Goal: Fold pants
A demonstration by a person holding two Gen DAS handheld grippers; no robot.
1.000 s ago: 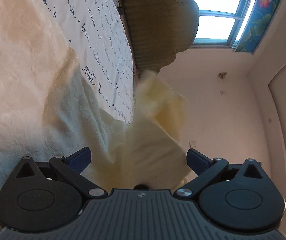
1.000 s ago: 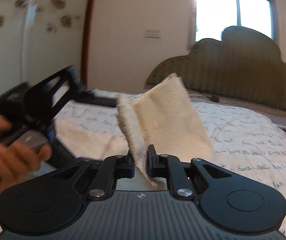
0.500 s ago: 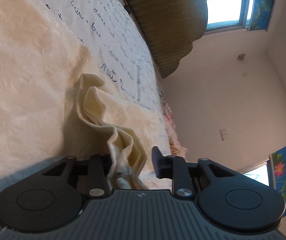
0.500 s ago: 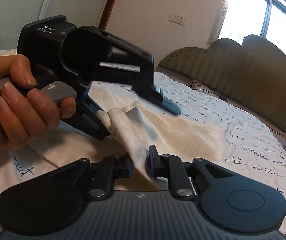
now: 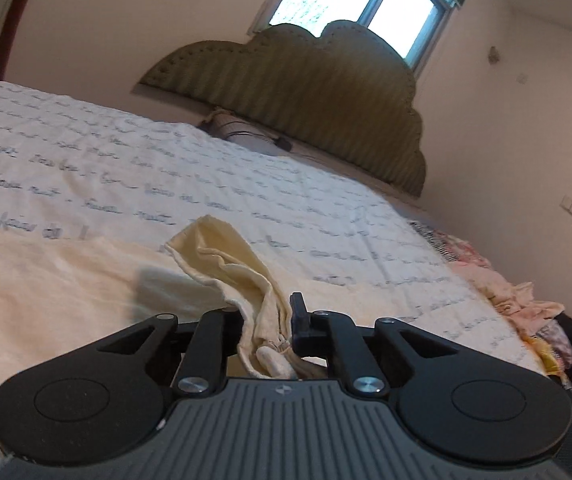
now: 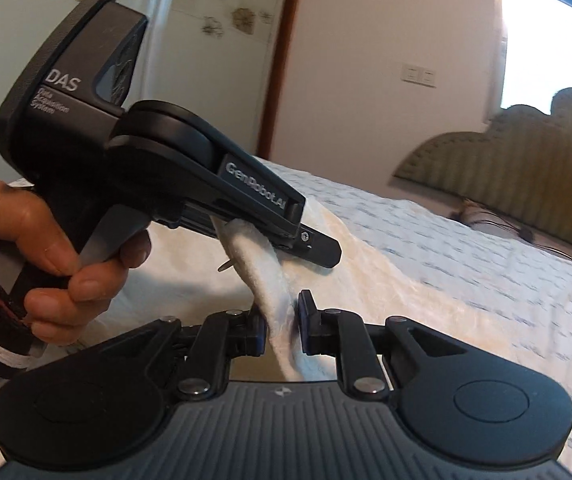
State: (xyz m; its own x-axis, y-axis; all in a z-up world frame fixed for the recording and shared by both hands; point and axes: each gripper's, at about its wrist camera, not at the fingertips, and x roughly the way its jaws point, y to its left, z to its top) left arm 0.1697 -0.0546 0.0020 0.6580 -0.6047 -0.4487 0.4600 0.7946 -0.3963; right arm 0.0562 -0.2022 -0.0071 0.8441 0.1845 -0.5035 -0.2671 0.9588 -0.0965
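The cream pants (image 5: 221, 256) lie spread on the bed, with one edge bunched up and lifted. My left gripper (image 5: 269, 312) has that bunched edge between its jaws, which are closing on it, and the cloth fills the gap. In the right wrist view a hand (image 6: 45, 248) holds the left gripper (image 6: 306, 240), close ahead and to the left, with cloth hanging from its fingers. My right gripper (image 6: 281, 312) is shut on a fold of the pants (image 6: 366, 264) just below the left one. The same strip of cloth runs between the two grippers.
The bed has a white bedspread (image 5: 125, 160) printed with script writing. A padded olive headboard (image 5: 306, 92) stands at the far end below a window (image 5: 366, 4). A heap of pink and yellow clothes (image 5: 518, 296) lies at the bed's right edge.
My left gripper has rolled from sideways to upright, gone from wide open to gripping the pants edge, and risen. My right gripper has moved up close under the left one, still holding cloth.
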